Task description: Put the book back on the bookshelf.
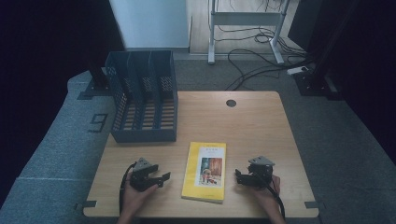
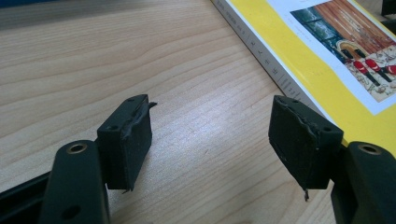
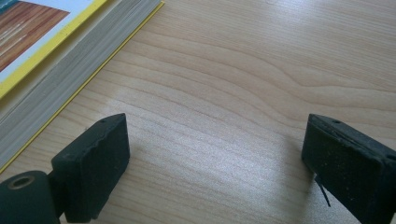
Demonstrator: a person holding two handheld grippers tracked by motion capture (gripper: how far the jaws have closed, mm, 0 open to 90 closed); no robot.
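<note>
A yellow book with a picture on its cover lies flat near the table's front edge, between my two grippers. My left gripper rests low on the wood to the book's left, open, nothing between its jaws. In the left gripper view the book's white spine runs past the right pad. My right gripper sits to the book's right, open and empty too. The right gripper view shows the book's page edge at upper left, apart from the left pad.
A dark grey file organiser with three slots stands at the table's back left. A round cable hole sits near the back edge. Cables and a metal stand are on the floor beyond the wooden table.
</note>
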